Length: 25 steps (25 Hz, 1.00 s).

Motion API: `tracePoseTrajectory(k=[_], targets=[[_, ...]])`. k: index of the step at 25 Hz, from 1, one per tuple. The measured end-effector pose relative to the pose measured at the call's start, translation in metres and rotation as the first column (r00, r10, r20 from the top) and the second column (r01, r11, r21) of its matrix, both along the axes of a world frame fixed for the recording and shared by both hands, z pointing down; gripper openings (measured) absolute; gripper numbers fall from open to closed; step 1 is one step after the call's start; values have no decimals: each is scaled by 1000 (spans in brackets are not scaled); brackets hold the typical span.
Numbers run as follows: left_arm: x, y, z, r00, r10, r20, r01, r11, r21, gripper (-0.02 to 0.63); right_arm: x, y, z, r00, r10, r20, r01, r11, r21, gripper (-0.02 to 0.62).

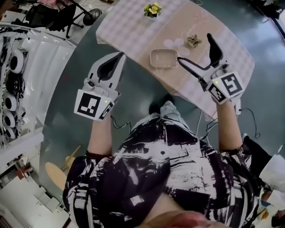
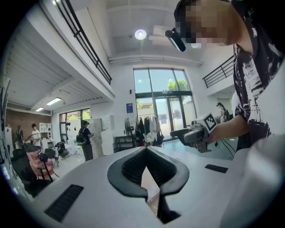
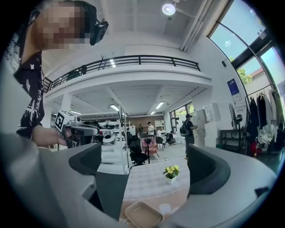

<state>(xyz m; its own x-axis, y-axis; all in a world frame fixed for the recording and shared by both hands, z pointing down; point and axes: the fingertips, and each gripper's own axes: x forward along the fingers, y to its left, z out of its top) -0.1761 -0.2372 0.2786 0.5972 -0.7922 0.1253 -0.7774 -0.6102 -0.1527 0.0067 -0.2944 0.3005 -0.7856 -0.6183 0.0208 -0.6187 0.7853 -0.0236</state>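
My left gripper point(image 1: 118, 56) hangs over the green floor just left of the table, its jaws shut tip to tip with nothing between them point(image 2: 146, 149). My right gripper point(image 1: 196, 48) is held above the table's near right part, wide open and empty point(image 3: 147, 164). A shallow beige tray point(image 1: 163, 58) lies on the table just left of its lower finger and shows below the jaws in the right gripper view point(image 3: 142, 216). Farther back stands a small pot of yellow flowers point(image 1: 152, 10) point(image 3: 171, 172). A small brown dried sprig point(image 1: 193, 41) lies between the open fingers.
The table point(image 1: 129, 22) wears a pale checked cloth with a pinkish runner. A few pale round discs point(image 1: 174, 43) lie behind the tray. A black chair point(image 1: 58, 15) stands far left, white shelving point(image 1: 18, 80) along the left. Cables point(image 1: 207, 127) trail by the person's legs.
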Motion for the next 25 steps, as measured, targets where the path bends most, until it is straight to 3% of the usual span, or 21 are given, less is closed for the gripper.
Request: tracePoseTrajectory(k=[3,8,14,20,25], targets=[[19,-23,2,1000,-11,7,12,1000,-10,0,11,-27,15,1000,-29,-8,29,999,-27,574],[29,-49,46,1000,-2,22,3,999,-52,0,16,-65,78,999,-43,-18,41,996,-82,574],[29,-74,64,997,70,17,-68,993,-99,0,12,-79,147,1000,-20,-24,14,967,-256,574],[25,-94,92,994,107,1,-105,985,-139,0,9,-83,241,997,-11,-71,-20,904,-428,572],[16,-101,119,993,115,-8,-114,977,-180,0,3,-85,314,996,5,-88,-54,826,-560,571]])
